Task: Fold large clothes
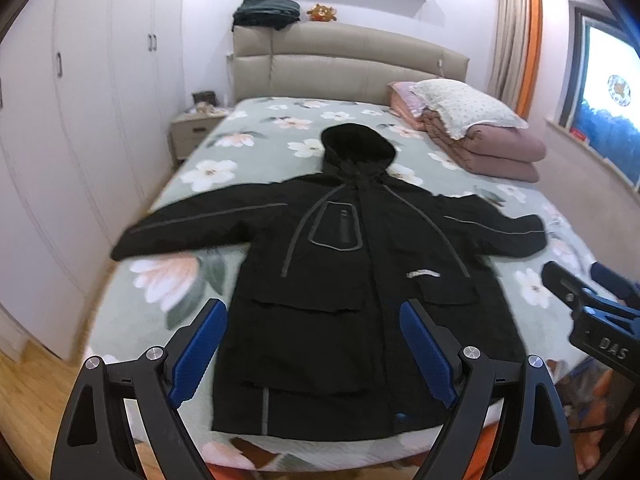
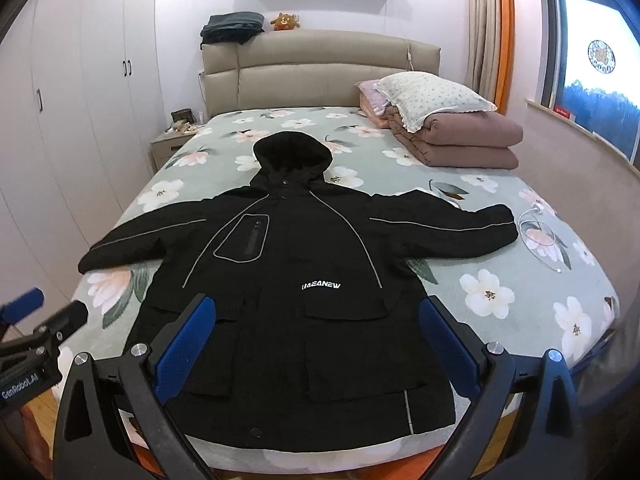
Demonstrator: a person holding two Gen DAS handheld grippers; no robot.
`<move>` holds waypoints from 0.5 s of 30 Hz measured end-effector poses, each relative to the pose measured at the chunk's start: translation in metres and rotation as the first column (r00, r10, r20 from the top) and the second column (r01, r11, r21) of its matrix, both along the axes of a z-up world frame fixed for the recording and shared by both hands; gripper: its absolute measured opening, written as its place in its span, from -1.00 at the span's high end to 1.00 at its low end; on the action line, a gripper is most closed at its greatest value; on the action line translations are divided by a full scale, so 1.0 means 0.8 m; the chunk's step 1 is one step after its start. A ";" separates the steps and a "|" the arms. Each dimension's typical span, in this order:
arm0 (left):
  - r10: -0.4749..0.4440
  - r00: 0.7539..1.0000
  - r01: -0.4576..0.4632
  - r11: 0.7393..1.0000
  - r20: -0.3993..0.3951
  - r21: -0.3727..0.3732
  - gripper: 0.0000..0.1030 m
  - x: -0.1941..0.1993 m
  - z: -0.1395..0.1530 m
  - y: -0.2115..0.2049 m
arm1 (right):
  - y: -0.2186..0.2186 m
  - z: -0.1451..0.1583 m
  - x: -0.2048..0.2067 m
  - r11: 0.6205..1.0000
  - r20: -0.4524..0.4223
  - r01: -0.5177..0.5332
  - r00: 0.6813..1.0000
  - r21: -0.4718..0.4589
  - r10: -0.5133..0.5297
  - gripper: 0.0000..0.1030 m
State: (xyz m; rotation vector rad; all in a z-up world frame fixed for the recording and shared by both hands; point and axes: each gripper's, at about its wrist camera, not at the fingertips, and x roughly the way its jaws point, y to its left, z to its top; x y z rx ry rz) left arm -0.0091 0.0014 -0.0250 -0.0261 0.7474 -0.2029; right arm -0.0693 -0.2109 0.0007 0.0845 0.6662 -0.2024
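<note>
Black hooded jacket: lies flat, front side up, on the bed, which carries a floral sheet. Hood points to 12 o'clock toward the headboard; sleeves spread toward 9 and 3 o'clock; hem at the foot edge, 6 o'clock. Grey piping and white chest lettering visible.

Left gripper: tongs spread wide, holding nothing, above the hem region of the jacket.

Right gripper: tongs spread wide, holding nothing, likewise above the lower jacket front.

Folded quilt with pillow on top: on the bed at 2 o'clock from the jacket, apart from it.

Nightstand: beside the bed, 10 o'clock.

Wardrobe: along the wall at 9 o'clock.

Window: at 3 o'clock.
</note>
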 end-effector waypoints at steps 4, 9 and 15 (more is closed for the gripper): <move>-0.014 1.000 0.013 0.998 -0.012 -0.063 -0.73 0.000 0.001 0.006 | 0.000 0.002 -0.001 1.000 0.005 0.003 1.000 -0.003 -0.003 -0.98; -0.021 1.000 0.020 0.999 -0.010 -0.051 -0.73 -0.002 0.002 0.003 | 0.001 0.001 -0.001 0.999 -0.002 0.019 1.000 -0.030 -0.019 -0.98; -0.030 0.999 0.031 0.999 0.010 -0.017 -0.73 -0.007 0.007 -0.006 | 0.004 0.001 -0.001 0.998 -0.009 0.024 1.000 -0.053 -0.024 -0.98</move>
